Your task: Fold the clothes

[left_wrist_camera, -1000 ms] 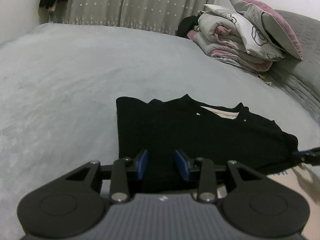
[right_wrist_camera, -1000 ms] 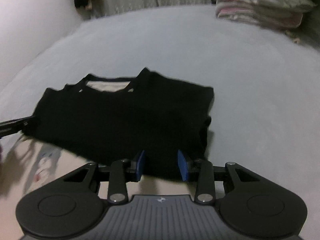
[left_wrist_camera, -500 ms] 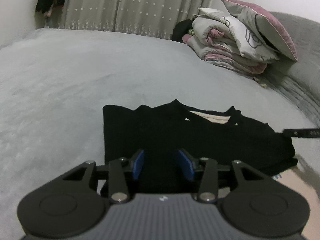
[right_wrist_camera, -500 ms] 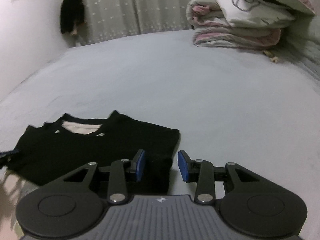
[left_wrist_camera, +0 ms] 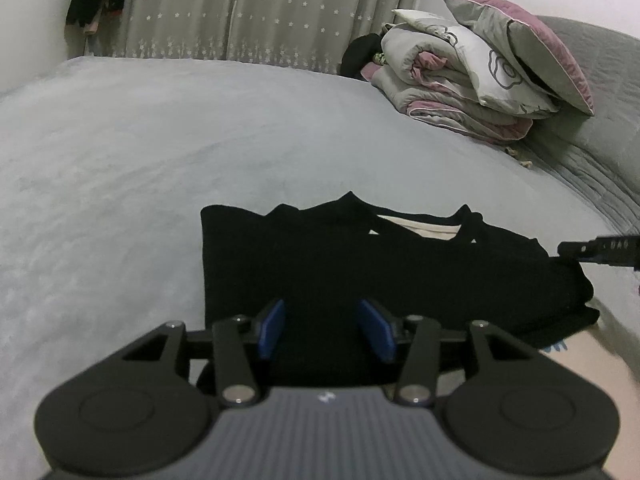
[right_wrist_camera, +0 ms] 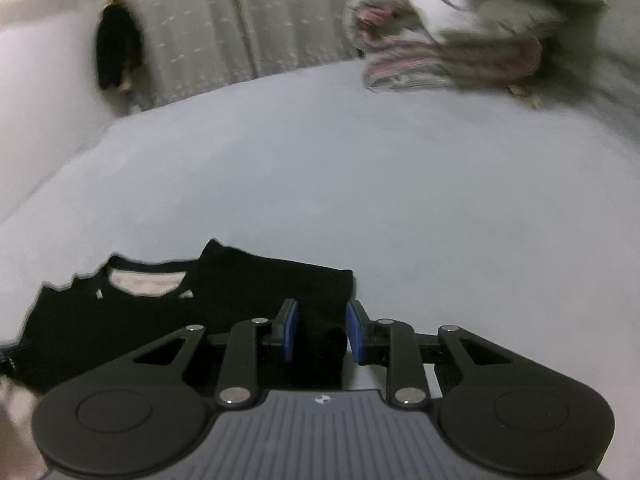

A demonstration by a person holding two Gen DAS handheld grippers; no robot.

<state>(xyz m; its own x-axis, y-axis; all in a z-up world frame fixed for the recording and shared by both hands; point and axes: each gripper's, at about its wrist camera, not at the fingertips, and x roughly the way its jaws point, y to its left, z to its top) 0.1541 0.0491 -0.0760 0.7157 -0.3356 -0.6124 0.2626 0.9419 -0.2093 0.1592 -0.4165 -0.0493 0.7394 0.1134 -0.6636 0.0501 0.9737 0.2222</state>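
Black shirt [left_wrist_camera: 380, 264] lies flat on the bed [left_wrist_camera: 120, 168], folded to a compact rectangle, collar toward the quilts [left_wrist_camera: 452, 92]. Left gripper [left_wrist_camera: 326, 330] and right gripper [right_wrist_camera: 320, 330] hover at its near edge, jaws apart and empty, placed to take the hem.

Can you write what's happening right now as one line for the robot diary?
stage: fold laid flat | black shirt: folded on grey bed | left gripper: open, empty | right gripper: open, empty

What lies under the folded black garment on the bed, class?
The black garment rests on the grey bedcover. At its near right corner, a pale printed surface peeks out. How far that extends underneath is hidden by the fabric.
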